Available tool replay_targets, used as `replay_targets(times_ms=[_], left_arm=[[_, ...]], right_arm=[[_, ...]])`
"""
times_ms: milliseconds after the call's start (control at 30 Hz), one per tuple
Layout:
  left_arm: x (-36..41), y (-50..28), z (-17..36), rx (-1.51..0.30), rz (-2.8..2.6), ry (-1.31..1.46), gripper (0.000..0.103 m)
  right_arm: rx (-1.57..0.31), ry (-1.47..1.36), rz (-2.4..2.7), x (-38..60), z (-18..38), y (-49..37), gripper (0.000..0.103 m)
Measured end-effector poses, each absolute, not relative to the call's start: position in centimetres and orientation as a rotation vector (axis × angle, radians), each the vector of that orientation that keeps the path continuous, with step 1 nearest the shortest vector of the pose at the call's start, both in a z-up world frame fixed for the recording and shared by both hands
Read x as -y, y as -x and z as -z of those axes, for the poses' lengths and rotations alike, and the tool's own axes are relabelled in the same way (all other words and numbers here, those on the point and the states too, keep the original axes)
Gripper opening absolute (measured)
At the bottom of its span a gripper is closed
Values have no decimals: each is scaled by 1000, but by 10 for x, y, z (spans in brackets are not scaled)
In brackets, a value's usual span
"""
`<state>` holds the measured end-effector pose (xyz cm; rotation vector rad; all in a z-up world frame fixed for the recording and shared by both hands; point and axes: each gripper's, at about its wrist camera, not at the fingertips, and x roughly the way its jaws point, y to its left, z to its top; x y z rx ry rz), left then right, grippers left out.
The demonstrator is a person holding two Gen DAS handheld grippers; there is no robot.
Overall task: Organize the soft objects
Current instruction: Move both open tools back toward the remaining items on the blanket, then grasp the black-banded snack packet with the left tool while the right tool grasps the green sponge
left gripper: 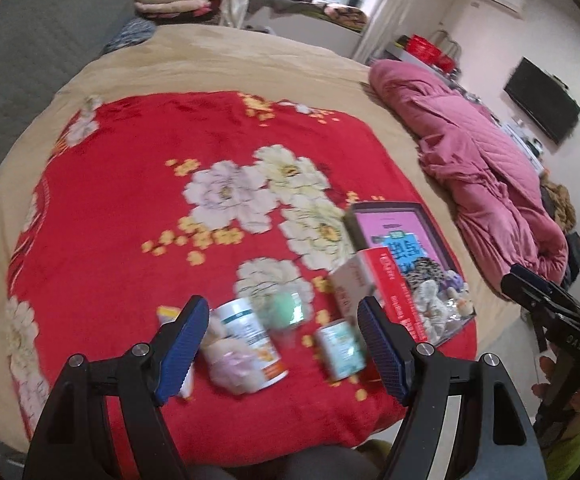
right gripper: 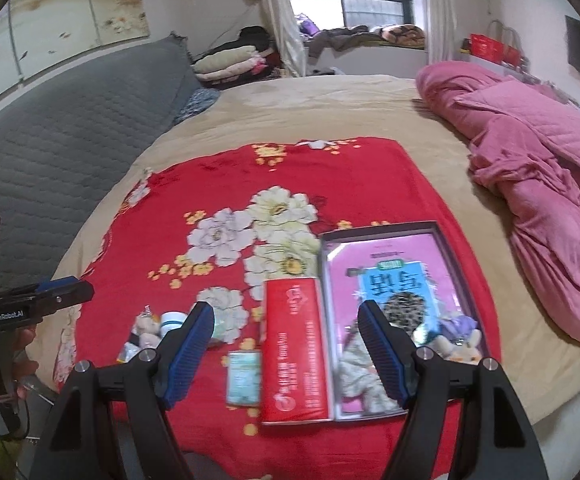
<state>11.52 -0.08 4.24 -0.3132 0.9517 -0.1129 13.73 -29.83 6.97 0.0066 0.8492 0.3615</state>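
A shallow tray [right gripper: 378,229] with a pink lining lies on the red flowered blanket [right gripper: 210,184]. It holds a leopard-print soft piece [right gripper: 404,308], a purple scrunchie [right gripper: 459,326], a small plush toy [right gripper: 461,347] and a patterned cloth [right gripper: 360,378]. A red box [right gripper: 294,354] lies along its left side. My right gripper [right gripper: 286,354] hovers open above the box and tray, holding nothing. My left gripper [left gripper: 286,352] is open and empty above a white canister [left gripper: 252,340], a pale plush [left gripper: 226,364], a green soft ball [left gripper: 286,308] and a small teal can [left gripper: 340,348].
A crumpled pink quilt [right gripper: 538,184] lies along the bed's right side, and a grey padded headboard [right gripper: 62,128] stands on the left. Folded blankets [right gripper: 230,62] are stacked at the far corner. A small plush [right gripper: 148,328] and a white jar [right gripper: 172,320] lie left of the red box.
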Motion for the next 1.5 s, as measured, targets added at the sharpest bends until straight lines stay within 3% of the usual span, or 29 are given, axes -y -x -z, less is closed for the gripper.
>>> replay_targets(times_ms=[567, 1500], left_arm=[[-40, -77, -6, -1002, 28, 294, 78], [-68, -80, 101, -1174, -15, 346, 78]], right_arm=[[-876, 85, -439, 224, -64, -124, 74], [-1060, 233, -489, 145, 28, -145, 74]])
